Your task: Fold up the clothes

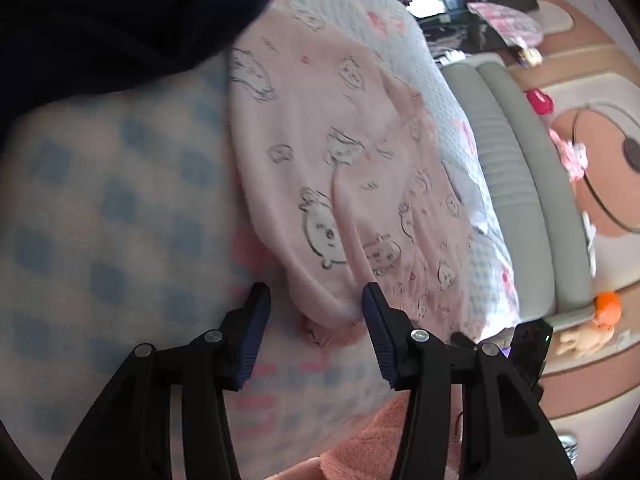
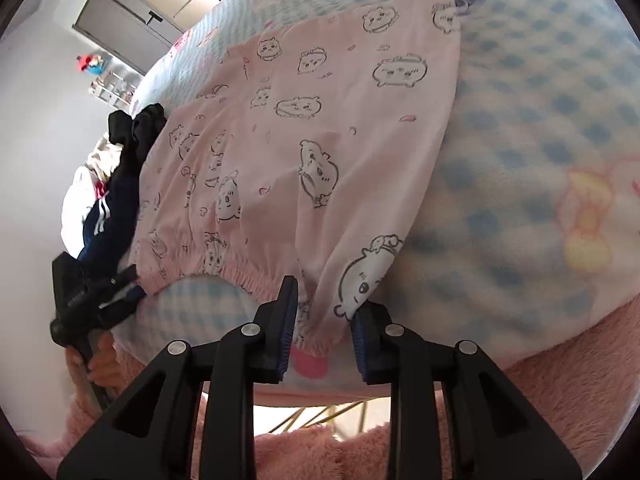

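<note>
A pale pink garment (image 2: 304,152) printed with black-outlined cartoon animal faces lies spread flat on a bed, on top of a blue-and-white checked blanket (image 2: 540,128). One end carries a gathered, elasticated band (image 2: 224,272), which sits nearest the bed's edge in the right wrist view; from there the cloth runs lengthwise away toward the far side of the bed, where its straight hem lies. The left hand-held gripper (image 1: 316,296) has its jaws spread wide, and a rounded corner of the pink cloth lies between the blue pads without either pad pressing it. The right hand-held gripper (image 2: 324,300) is likewise wide open, with the gathered edge and a large printed face lying in the gap between its pads, not pinched. In the right wrist view the left hand-held gripper shows at the band's other end. A pile of dark clothes (image 2: 120,184) sits beside the pink garment, and a pink fleece fabric (image 2: 560,392) fills the lower foreground.
</note>
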### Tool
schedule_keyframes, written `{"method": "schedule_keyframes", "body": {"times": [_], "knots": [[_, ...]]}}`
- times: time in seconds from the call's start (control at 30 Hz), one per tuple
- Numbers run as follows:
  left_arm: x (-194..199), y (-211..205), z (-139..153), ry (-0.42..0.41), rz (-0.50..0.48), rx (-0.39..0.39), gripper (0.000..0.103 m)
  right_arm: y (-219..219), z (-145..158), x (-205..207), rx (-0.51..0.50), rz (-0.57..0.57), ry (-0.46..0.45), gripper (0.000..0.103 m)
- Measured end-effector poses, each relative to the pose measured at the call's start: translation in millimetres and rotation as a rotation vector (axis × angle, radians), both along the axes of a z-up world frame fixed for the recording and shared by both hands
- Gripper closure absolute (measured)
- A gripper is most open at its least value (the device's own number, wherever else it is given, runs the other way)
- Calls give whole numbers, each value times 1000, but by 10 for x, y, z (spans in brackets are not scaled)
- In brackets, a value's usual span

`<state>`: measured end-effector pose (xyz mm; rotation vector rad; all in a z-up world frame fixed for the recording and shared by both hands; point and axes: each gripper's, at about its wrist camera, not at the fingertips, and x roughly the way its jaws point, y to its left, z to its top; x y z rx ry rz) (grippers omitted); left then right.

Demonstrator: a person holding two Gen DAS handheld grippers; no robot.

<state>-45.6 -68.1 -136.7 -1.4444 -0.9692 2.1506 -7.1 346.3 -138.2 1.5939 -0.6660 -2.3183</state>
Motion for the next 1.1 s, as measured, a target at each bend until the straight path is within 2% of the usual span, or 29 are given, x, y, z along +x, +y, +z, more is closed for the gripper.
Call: {"method": "schedule_keyframes", "body": {"times": [0.07,0.1,0.13,0.17,0.2,0.23,0.3,0.33,0.43,0.47,0.5,0.53,0.57,0.6,0.63,0.67,0.7,0.83,0.9,1.1], "knots": [[-53,82,16,16,-30,17,53,-161,-46,-50,-43,39,-20,60],[-88,107,4,14,-41,75,53,-233,-57,-60,-47,67,-20,50],[-119,141,-17,16,-49,138,53,-303,-69,-71,-49,94,-20,48],[-158,190,-11,21,-48,153,53,-342,-74,-91,-34,106,-26,48],[-197,242,-6,25,-48,161,53,-378,-70,-107,-8,109,-26,50],[-236,312,-3,22,-56,107,54,-406,-54,-110,11,111,-18,60],[-293,417,29,18,-77,28,55,-399,15,-122,41,99,12,68],[-287,443,57,24,-78,23,55,-375,39,-120,42,87,21,69],[-193,362,71,41,-77,42,53,-249,54,-107,3,37,45,67],[-180,362,47,40,-77,53,53,-235,-19,-117,-39,45,25,65],[-169,366,21,38,-75,64,53,-225,-92,-128,-77,54,6,58],[-165,394,-21,30,-58,73,55,-278,-167,-152,-75,63,-11,57],[-143,411,-16,37,-45,49,58,-331,-238,-175,-70,70,-25,58],[-121,428,-11,45,-33,25,76,-385,-243,-185,-28,61,-18,66],[-101,443,2,54,-22,1,82,-398,-184,-182,-23,59,0,74],[-96,439,74,71,-32,-20,83,-410,-124,-179,-18,56,18,79],[-90,437,149,88,-42,-37,88,-421,-59,-174,-14,55,38,89],[-1,504,534,180,-112,4,89,-435,421,-11,-61,138,223,89],[41,510,691,212,-124,31,89,-426,583,63,-63,140,270,90],[190,548,942,209,-155,45,89,-377,712,249,-99,130,269,94]]}}
